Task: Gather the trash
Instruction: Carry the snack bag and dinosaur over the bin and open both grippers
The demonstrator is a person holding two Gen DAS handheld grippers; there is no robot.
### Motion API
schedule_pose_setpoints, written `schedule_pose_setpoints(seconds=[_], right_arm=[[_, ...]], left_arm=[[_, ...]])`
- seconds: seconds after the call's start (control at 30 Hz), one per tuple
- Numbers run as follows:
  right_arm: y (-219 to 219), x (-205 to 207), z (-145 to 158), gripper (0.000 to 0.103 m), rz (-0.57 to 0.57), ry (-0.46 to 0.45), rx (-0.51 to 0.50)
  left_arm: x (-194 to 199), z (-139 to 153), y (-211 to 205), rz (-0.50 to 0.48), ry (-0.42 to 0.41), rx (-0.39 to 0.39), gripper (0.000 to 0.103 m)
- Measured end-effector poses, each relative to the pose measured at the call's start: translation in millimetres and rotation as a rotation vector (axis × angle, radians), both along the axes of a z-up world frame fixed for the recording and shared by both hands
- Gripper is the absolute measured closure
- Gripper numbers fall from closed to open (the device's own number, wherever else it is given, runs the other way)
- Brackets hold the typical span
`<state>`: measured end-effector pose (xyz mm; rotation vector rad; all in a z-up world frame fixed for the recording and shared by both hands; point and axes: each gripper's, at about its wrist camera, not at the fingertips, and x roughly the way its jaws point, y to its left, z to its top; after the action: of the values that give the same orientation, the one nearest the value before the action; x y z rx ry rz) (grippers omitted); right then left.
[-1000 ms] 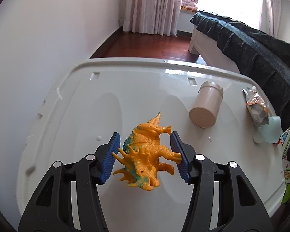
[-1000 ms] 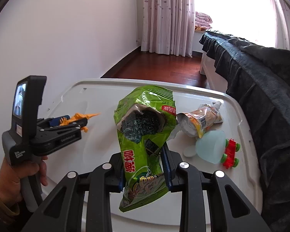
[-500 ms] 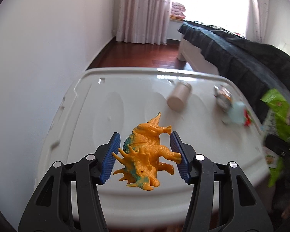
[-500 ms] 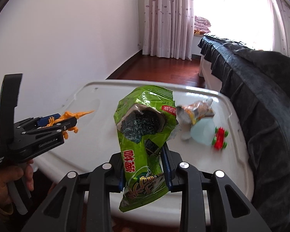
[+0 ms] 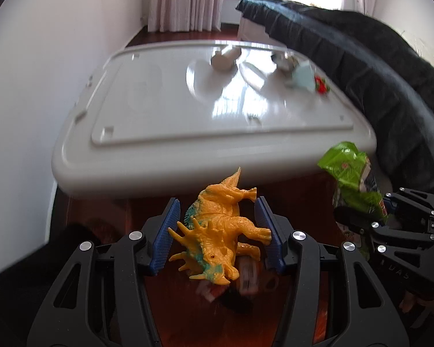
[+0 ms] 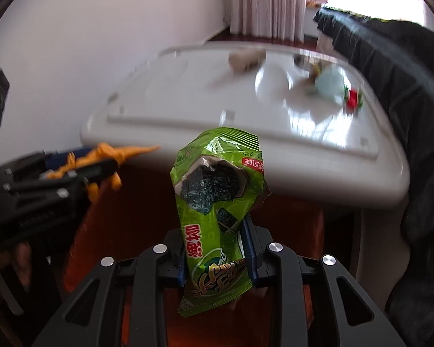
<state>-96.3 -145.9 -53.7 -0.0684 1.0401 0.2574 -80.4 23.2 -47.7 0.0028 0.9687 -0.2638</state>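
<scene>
My left gripper (image 5: 218, 225) is shut on an orange toy dinosaur (image 5: 220, 231), held off the near edge of the white table (image 5: 188, 133), above the red-brown floor. My right gripper (image 6: 217, 248) is shut on a green seaweed snack bag (image 6: 214, 202), also off the table's near edge. The bag shows in the left wrist view (image 5: 353, 179) at the right; the dinosaur shows in the right wrist view (image 6: 101, 159) at the left. On the far part of the table lie a beige cup on its side (image 5: 225, 57), a crumpled wrapper (image 5: 283, 60), a pale blue cup (image 5: 303, 75) and a red toy (image 5: 321, 82).
A bed with a dark cover (image 5: 376, 72) runs along the table's right side. A white wall (image 5: 43, 57) stands on the left. Blurred red and white items (image 5: 246, 274) lie on the floor below my left gripper.
Both grippers have pulled back from over the table to beyond its near edge, each still holding its object. The table's items now look farther away.
</scene>
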Motion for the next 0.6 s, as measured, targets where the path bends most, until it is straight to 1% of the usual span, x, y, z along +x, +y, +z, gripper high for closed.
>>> schedule_pose_setpoints(seconds=[0.1,0.17,0.2,0.23,0.27,0.3,0.37,0.43,0.6], right_arm=[[-1.1,-14.3,-21.1,0.073,0.000,0.069,-0.006],[0.9,-21.4,-32.6,0.070,0.006,0.117,-0.017],[1.9,-24.0,-36.3,0.059,0.009,0.130,-0.031],[3.4,-26.8,-39.4,0.042,0.010,0.138,-0.047],[3.4,-28.2,-40.4,0.032,0.003,0.135,-0.059],[2.7,-28.7,-39.8,0.030,-0.007,0.125,-0.064],[-0.6,-27.0,-33.5,0.026,-0.028,0.102,-0.066],[-8.0,-25.2,-24.5,0.019,-0.061,0.065,-0.048],[-26.9,-13.7,2.4,0.016,-0.127,-0.014,0.016]], left_arm=[[-12.7,-18.6,2.2,-0.009,0.059,0.008,0.050],[-17.6,-28.7,4.6,-0.004,0.099,-0.008,0.050],[-18.1,-31.4,4.4,-0.007,0.115,-0.006,0.050],[-18.8,-33.6,4.8,-0.002,0.128,-0.007,0.048],[-19.5,-34.8,5.2,0.006,0.135,-0.012,0.037],[-18.8,-34.1,5.7,0.022,0.141,-0.006,0.032],[-17.0,-27.8,6.4,0.049,0.119,0.017,0.021],[-16.7,-21.5,7.0,0.052,0.086,0.015,0.018],[-4.5,2.0,11.7,0.049,0.013,-0.054,0.014]])
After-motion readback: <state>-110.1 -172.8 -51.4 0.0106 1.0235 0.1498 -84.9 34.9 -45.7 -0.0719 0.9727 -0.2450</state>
